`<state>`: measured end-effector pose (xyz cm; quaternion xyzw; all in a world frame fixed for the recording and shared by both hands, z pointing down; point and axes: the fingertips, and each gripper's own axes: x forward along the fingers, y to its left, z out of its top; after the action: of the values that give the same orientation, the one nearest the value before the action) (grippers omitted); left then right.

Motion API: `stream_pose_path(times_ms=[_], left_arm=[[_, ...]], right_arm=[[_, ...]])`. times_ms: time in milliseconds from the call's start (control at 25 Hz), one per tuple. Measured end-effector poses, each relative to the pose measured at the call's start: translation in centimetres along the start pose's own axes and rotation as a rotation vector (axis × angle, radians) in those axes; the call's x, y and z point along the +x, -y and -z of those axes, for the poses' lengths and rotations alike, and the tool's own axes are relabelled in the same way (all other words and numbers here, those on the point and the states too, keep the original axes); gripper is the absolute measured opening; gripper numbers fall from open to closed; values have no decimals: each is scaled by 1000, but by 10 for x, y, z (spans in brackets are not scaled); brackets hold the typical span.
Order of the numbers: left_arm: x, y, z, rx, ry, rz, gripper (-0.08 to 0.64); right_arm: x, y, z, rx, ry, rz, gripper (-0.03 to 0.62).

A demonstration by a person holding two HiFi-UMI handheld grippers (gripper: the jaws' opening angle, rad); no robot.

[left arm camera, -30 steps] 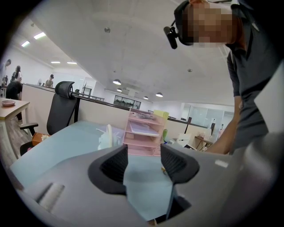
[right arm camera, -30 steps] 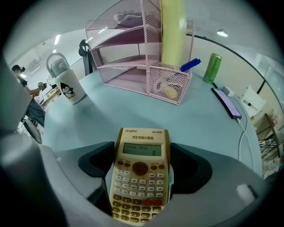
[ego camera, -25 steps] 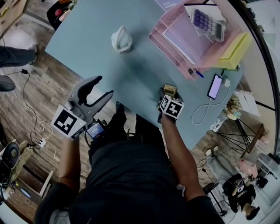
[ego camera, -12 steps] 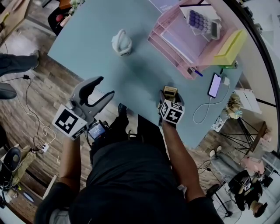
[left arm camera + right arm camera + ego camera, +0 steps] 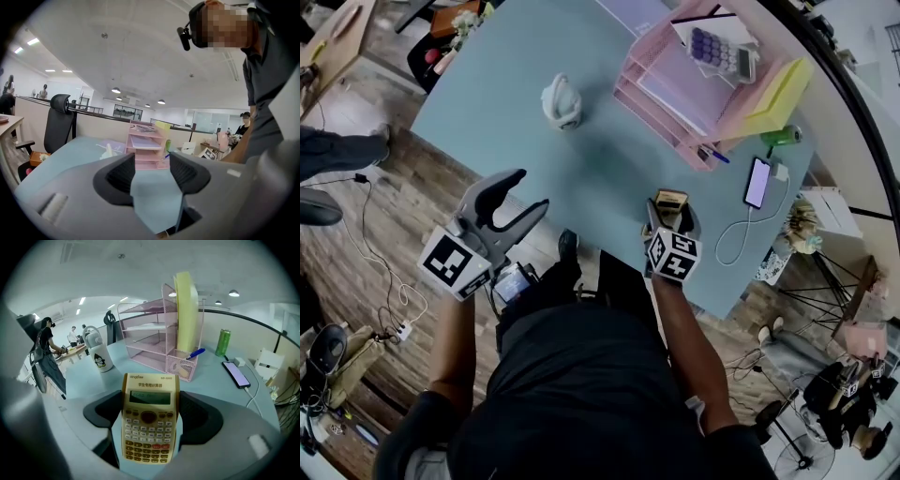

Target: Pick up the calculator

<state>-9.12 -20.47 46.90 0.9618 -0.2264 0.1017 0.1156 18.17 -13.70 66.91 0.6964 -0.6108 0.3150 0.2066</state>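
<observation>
Calculator [image 5: 151,427] is clamped in R gripper [image 5: 151,414]; L gripper [image 5: 152,176] is held open, empty. Lift stage judged; steady grip reqd next.

Pink rack [image 5: 667,80], phone [image 5: 757,183], white bottle [image 5: 561,101] on blue table [image 5: 487,103].

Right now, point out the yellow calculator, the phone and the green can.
yellow calculator [image 5: 150,430]: right gripper view, on its keypad.
phone [image 5: 238,375]: right gripper view, middle of its screen.
green can [image 5: 223,343]: right gripper view, its side.

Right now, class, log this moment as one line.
left gripper: open, empty | right gripper: shut on calculator | stage: calculator gripped
</observation>
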Motion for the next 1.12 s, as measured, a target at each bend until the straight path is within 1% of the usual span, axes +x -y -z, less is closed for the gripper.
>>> stream_pose_path(times_ms=[160,320,520,720,960,1120], left_arm=[[-3,8,-3,13,-7,13,273],[-6,15,-9,36,-3,26,273],[-12,20,-15,49,0,27,273],[-14,24,-20,66,1,34,273],[-16,29,-25,79,6,41,273],[-21,30,-29,87,11,42,273]], right_arm=[[-15,2,-16,13,72,-5,385],[-36,5,-38,59,155,-16,385],[-74,5,-75,124,278,-51,385],[-111,5,-113,164,394,-83,385],[-154,-3,-150,157,515,-127,385],[-180,-12,-168,121,574,-149,383]])
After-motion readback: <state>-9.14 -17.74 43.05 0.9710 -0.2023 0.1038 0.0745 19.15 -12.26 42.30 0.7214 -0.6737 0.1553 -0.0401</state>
